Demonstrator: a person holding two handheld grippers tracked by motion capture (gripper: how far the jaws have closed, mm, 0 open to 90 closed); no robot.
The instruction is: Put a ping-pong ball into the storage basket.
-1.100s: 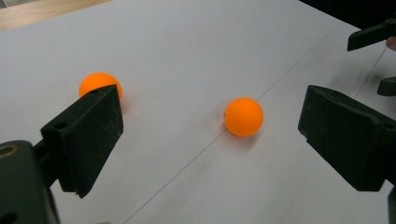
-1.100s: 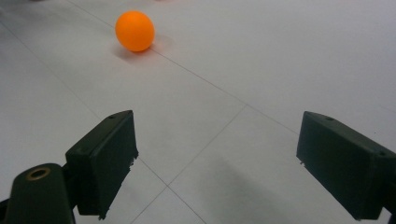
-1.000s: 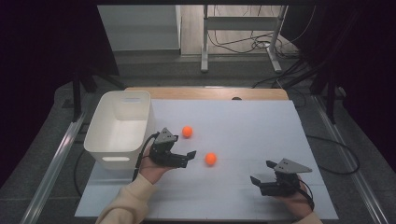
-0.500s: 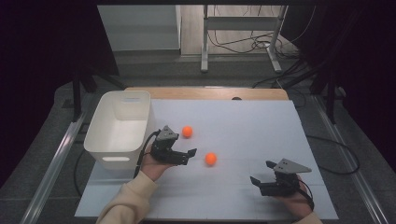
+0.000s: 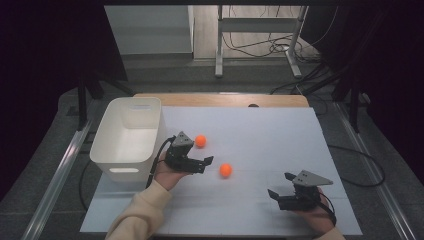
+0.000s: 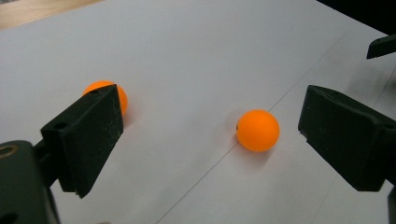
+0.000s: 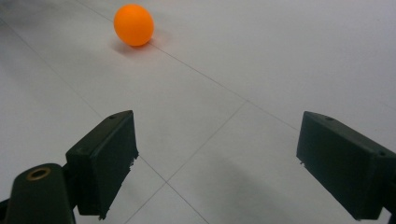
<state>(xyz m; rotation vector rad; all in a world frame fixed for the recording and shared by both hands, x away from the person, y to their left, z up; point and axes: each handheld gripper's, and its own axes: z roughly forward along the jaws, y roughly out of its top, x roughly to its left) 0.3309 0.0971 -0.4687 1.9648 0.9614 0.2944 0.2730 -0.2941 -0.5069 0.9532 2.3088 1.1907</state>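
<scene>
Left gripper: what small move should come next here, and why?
Probably ease the left gripper forward so its open jaws straddle the nearer orange ball, then close. That ball lies loose on the white table sheet, just ahead of the jaws and between their lines, untouched; the second ball sits off to the side.

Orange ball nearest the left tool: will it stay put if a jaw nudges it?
Probably not. The orange ball is round and rests on smooth white table, so it would likely roll. It looks like a light, smooth shell, so it may slip unless the open left tool closes squarely.
</scene>
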